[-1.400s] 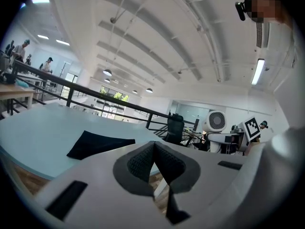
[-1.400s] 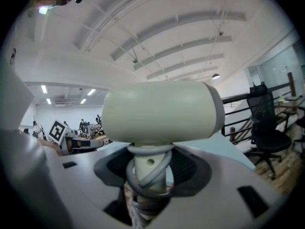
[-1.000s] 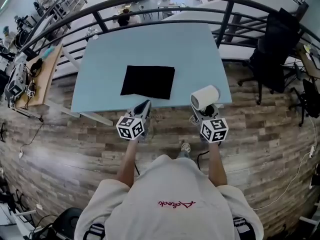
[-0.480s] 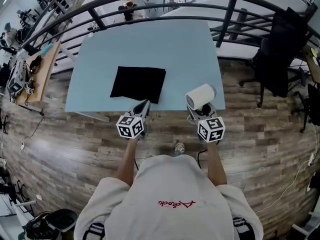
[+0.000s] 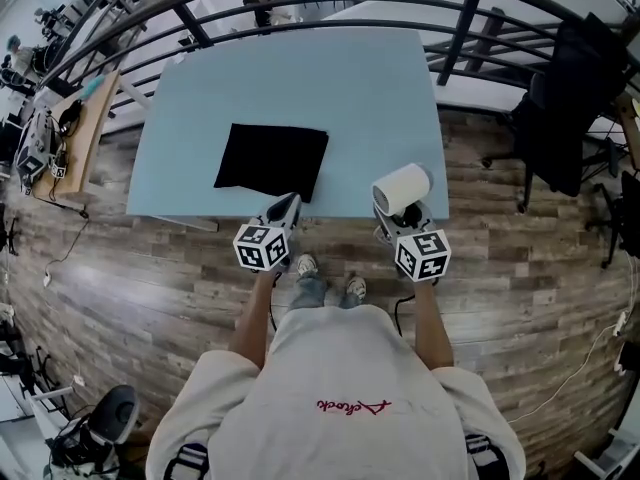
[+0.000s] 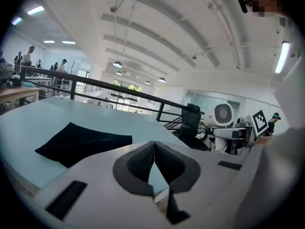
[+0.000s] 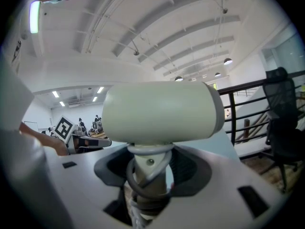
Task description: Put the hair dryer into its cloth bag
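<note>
A black cloth bag point(image 5: 272, 158) point(image 6: 81, 143) lies flat on the pale blue table point(image 5: 300, 88), near its front edge. My right gripper point(image 5: 402, 213) point(image 7: 151, 178) is shut on the handle of a cream-white hair dryer point(image 5: 401, 188) point(image 7: 162, 111), whose barrel stands above the jaws and whose cord loops round the handle. It hovers over the table's front right corner. My left gripper point(image 5: 285, 208) point(image 6: 154, 163) is shut with nothing in it, just in front of the bag's near right corner.
A black railing point(image 5: 330, 23) runs behind the table. A black office chair point(image 5: 560, 118) stands at the right on the wooden floor. A wooden bench point(image 5: 75, 128) with gear stands at the left. The person's feet point(image 5: 325, 288) are close to the table's front edge.
Both grippers have come closer to the table; its front edge now lies right under them. The right one still holds the hair dryer, and the bag has not moved on the table.
</note>
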Demonstrator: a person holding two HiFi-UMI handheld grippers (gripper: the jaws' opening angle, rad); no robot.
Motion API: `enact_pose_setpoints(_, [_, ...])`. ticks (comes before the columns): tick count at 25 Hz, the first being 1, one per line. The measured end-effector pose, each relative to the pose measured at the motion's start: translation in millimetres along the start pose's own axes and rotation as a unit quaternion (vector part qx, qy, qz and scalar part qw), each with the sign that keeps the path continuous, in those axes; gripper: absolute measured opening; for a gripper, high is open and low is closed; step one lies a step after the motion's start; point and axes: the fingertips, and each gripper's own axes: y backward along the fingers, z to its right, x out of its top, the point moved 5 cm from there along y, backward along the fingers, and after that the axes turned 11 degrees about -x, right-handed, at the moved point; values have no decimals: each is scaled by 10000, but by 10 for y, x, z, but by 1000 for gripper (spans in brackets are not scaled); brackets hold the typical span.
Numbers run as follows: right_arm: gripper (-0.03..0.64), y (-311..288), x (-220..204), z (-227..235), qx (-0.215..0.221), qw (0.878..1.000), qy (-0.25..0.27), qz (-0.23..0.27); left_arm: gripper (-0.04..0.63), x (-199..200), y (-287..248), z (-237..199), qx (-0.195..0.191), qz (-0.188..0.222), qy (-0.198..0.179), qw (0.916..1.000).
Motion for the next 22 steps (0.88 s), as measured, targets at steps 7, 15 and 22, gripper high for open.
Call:
enact_pose_setpoints(7, [229, -206, 19, -43, -3, 10000, -27, -92, 8, 34, -65, -199, 15, -70, 58, 10000])
enact_pose_setpoints(15, [229, -607, 72, -134, -155, 9996, -33, -221, 8, 43, -234, -595, -179, -153, 212, 9995])
enact_pose_setpoints(22, [229, -1078, 267, -262, -399, 9989, -156, -200, 8, 193, -377, -1101, -348, -236, 327, 9986])
